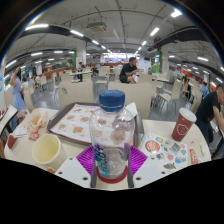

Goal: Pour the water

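A large, brightly lit dining hall stretches into the distance, with rows of tables and chairs under strips of ceiling lights. A few people sit or stand far off; one person [128, 70] is seated at a table well beyond the near scene.

Closest to the camera is a pale worktop [150, 128] that carries everything relevant. A wide brown tray [72, 122] lies on it, to the left of and behind the bottle, holding some flat light items too small to make out. To the right stands a red paper cup [183, 124], upright, near a scatter of small colourful packets [172, 152]. To the left, near the fingers, sits a pale yellow cup [46, 150], upright with its mouth open; it appears empty, though its inside is hard to judge.

In the centre, a clear plastic water bottle [111, 128] with a blue cap [112, 100] stands upright. The gripper [106, 160] has its two fingers closed in against the bottle's lower sides, the purple pads [87, 158] pressing on it from either side, so the bottle is clamped.

As for progress, the task looks to be at an early stage: the bottle is held but not tilted, and its cap appears to be on. No water is flowing. The pouring itself, likely into one of the cups, remains to be done.
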